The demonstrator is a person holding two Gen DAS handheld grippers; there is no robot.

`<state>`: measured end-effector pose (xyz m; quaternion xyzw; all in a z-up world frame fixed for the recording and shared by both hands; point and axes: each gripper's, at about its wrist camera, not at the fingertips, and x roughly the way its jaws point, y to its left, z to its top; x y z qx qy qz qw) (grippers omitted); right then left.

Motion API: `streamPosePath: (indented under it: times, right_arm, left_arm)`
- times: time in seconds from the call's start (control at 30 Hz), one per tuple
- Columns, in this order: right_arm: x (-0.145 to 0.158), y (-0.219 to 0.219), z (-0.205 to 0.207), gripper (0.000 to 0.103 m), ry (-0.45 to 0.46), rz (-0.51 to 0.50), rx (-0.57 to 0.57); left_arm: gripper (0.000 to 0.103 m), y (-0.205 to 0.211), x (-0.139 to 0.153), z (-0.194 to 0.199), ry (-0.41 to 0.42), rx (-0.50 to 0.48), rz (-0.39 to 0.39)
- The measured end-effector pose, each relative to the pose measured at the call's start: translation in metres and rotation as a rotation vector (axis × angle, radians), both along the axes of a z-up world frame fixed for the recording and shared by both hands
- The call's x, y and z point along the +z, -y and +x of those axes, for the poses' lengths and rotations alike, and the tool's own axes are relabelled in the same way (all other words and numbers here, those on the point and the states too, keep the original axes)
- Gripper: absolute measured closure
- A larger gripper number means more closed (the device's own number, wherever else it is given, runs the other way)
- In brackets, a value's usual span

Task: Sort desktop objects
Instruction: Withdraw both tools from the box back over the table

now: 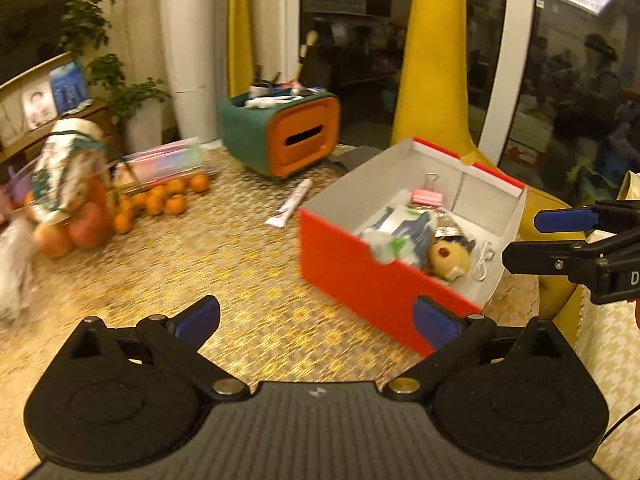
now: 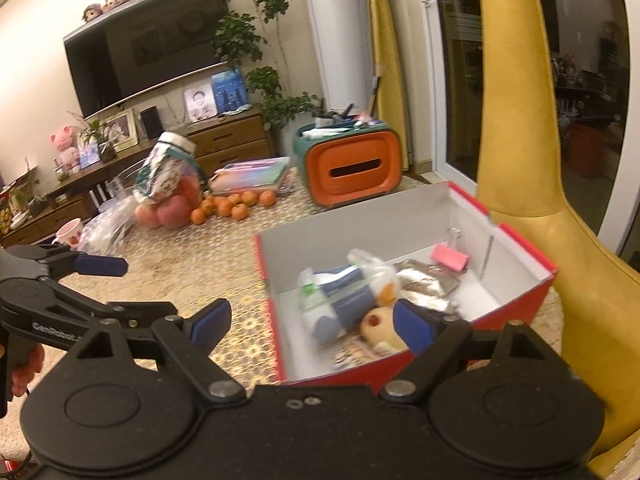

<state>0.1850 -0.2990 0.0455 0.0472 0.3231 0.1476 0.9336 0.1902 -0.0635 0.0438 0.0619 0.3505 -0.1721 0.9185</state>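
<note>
A red box (image 1: 352, 276) with a white inside stands on the woven tabletop; it also shows in the right wrist view (image 2: 520, 292). It holds a tissue pack (image 1: 404, 236), a pink binder clip (image 1: 428, 197), a round yellow toy (image 1: 448, 260), a white cable (image 1: 485, 264) and a foil packet (image 2: 428, 284). A white tube (image 1: 289, 204) lies on the table left of the box. My left gripper (image 1: 316, 320) is open and empty, in front of the box's near left wall. My right gripper (image 2: 312, 324) is open and empty, above the box's near edge.
A green and orange tissue holder (image 1: 288, 136) stands behind the box. Oranges (image 1: 160, 200), apples (image 1: 72, 232), a patterned jar (image 1: 68, 168) and a pink case (image 1: 164, 160) sit at the left. A yellow chair (image 2: 520, 160) stands right of the table.
</note>
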Motion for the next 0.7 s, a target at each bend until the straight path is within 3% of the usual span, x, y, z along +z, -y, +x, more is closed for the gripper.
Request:
streamPosePath:
  times: [0.47,0.7]
  right_arm:
    - [-0.006,-0.092,-0.024,0.015,-0.005,-0.052,0.115]
    - [-0.008,-0.124,-0.025,0.015,0.0,-0.091,0.152]
  left_arm:
    - [0.0,-0.079,-0.01,-0.051,0.008,0.07,-0.04]
    - [0.0,-0.11,-0.03,-0.067,0.033,0.096,0.002]
